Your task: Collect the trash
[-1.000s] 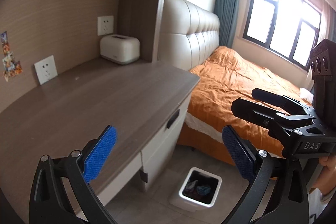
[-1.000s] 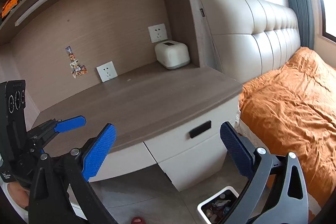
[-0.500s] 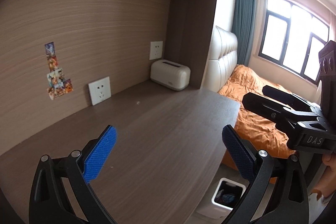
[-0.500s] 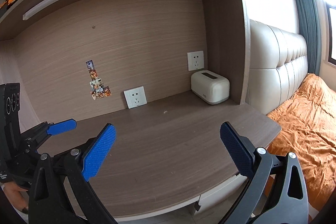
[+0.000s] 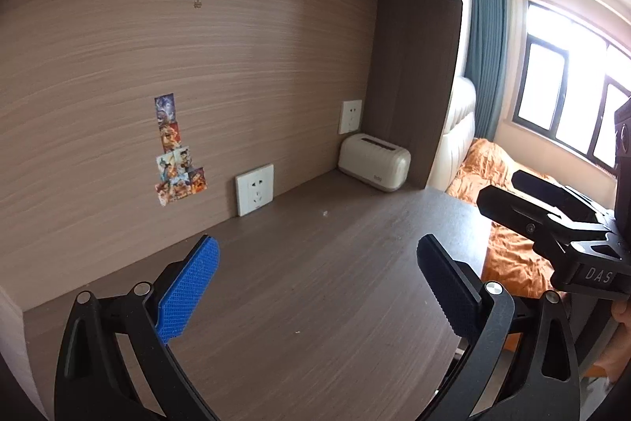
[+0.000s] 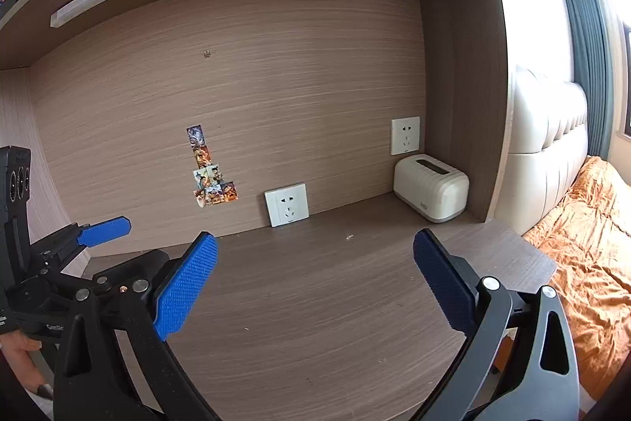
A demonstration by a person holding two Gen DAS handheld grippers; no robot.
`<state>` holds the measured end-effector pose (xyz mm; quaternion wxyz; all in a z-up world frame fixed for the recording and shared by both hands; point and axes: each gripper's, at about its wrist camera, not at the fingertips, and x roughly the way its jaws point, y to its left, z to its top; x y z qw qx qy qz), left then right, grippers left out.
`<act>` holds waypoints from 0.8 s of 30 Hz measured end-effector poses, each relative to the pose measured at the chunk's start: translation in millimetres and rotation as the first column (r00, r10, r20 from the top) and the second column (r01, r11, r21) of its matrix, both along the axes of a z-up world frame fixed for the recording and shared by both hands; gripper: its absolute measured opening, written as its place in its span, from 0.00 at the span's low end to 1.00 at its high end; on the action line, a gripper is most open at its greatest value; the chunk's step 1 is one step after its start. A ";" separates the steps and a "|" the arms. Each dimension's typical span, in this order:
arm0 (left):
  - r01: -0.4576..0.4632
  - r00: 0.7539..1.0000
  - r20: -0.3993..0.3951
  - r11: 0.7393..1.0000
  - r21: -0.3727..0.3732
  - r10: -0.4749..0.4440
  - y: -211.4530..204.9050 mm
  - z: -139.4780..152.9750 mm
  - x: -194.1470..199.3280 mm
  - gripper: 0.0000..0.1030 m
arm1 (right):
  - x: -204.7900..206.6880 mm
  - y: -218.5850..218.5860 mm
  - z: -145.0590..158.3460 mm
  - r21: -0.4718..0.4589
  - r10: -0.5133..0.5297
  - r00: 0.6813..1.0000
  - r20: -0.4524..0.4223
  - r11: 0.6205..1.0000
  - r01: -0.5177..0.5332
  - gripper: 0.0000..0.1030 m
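Both grippers have swung up from the floor, so the white trash bin is out of sight now, and the left gripper (image 5: 315, 287) and right gripper (image 6: 315, 283) hang wide open and empty over the wooden desk (image 6: 335, 302), where only a tiny white crumb (image 6: 349, 236) shows.

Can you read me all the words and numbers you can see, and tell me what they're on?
"DAS": white letters on the black body of the right gripper, cut off at the picture's edge.
"Gen": start of a white word on the black body of the left gripper; the rest is hidden.
Cream box on the desk: small mark, too small to read.
Stickers on the wall: pictures, no readable words.
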<state>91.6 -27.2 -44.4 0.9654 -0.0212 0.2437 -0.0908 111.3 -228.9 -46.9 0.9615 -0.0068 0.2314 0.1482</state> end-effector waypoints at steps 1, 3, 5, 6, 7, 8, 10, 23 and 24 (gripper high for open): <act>-0.015 1.000 0.001 1.000 0.009 0.015 2.4 0.3 0.0 0.95 | 0.8 2.5 0.2 0.001 0.002 1.000 -0.001 1.000 -0.002 0.96; -0.035 0.999 0.003 0.999 0.024 0.035 6.6 0.5 0.6 0.95 | 2.3 7.8 0.1 -0.006 0.004 1.000 0.000 1.000 -0.004 0.96; -0.048 0.999 0.003 0.998 0.031 0.048 10.3 0.4 1.1 0.95 | 3.1 12.4 -0.2 -0.013 0.008 1.000 0.000 1.000 -0.008 0.96; -0.059 0.998 0.002 0.998 0.035 0.059 11.9 0.5 1.3 0.95 | 3.5 14.1 -0.3 -0.013 0.009 1.000 -0.003 1.000 -0.010 0.96; -0.070 0.998 0.003 0.997 0.038 0.070 13.2 0.8 1.4 0.95 | 3.9 15.3 -0.7 -0.014 0.011 1.000 -0.004 1.000 -0.011 0.96; -0.074 0.997 0.005 0.996 0.041 0.074 13.7 1.1 0.7 0.95 | 4.0 16.4 -0.7 -0.014 0.011 1.000 -0.004 1.000 -0.011 0.96; -0.082 0.997 0.012 0.995 0.051 0.081 14.7 2.0 0.4 0.95 | 4.3 18.5 -1.1 -0.016 0.013 1.000 -0.004 1.000 -0.013 0.96; -0.072 0.997 0.027 0.994 0.086 0.070 12.4 6.0 0.7 0.95 | 5.2 21.3 -3.0 -0.022 0.003 1.000 -0.013 1.000 -0.004 0.96; -0.071 0.997 0.028 0.994 0.088 0.069 12.3 6.3 0.1 0.95 | 5.5 21.7 -3.5 -0.021 0.002 1.000 -0.015 1.000 -0.002 0.96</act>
